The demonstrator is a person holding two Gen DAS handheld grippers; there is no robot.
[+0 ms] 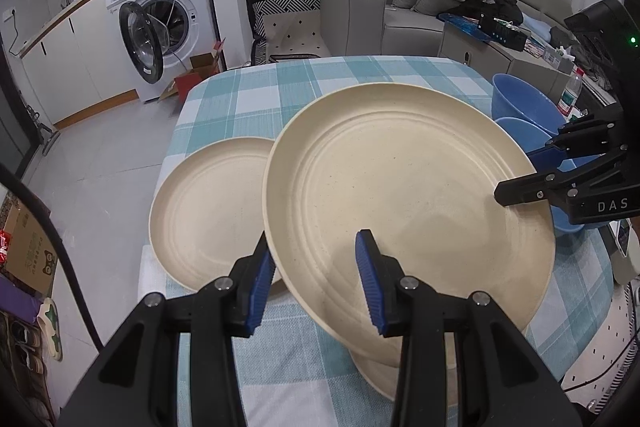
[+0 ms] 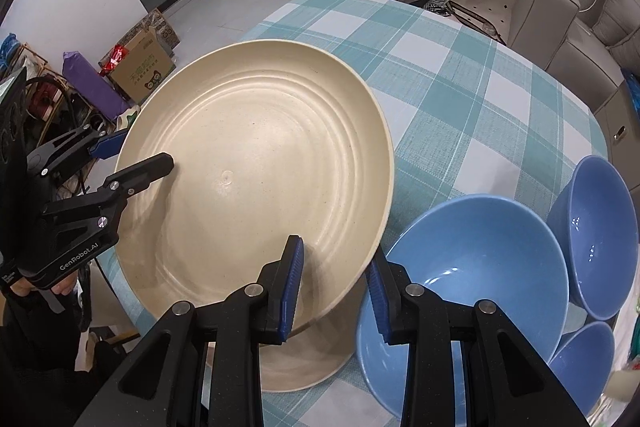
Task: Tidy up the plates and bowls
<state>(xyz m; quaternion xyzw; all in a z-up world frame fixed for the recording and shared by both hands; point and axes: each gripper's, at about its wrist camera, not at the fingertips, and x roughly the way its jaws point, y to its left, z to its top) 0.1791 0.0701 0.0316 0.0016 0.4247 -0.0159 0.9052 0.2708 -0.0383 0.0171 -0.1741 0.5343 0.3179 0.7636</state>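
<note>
A table (image 1: 256, 95) draped in a teal-and-white checked cloth fills both views. Above it a large cream plate (image 1: 408, 195) is held tilted and clear of the cloth; in the left wrist view it spreads from the centre out toward 3 o'clock. Beneath its near rim, at 6 o'clock in that view, the edge of another cream plate (image 1: 380, 371) is seen lying on the cloth. A second cream plate (image 1: 208, 211) rests flat on the table at 9 o'clock of the lifted one, partly overlapped by it in the picture.

In the right wrist view three blue bowls are grouped at 4 o'clock of the plate: the largest blue bowl (image 2: 472, 267) is nearest, a tilted blue bowl (image 2: 596, 231) sits behind it at 3 o'clock, and a small blue bowl (image 2: 584, 355) is tucked at 5 o'clock.

The left gripper (image 1: 316, 279) is closed on the lifted plate's rim at 7 o'clock, one blue pad (image 1: 368, 279) above the plate and the other below. The right gripper (image 2: 336, 287) is clamped on the opposite rim, at 5 o'clock in its own view, its fingers (image 2: 292, 287) pressed over and under the edge.
</note>
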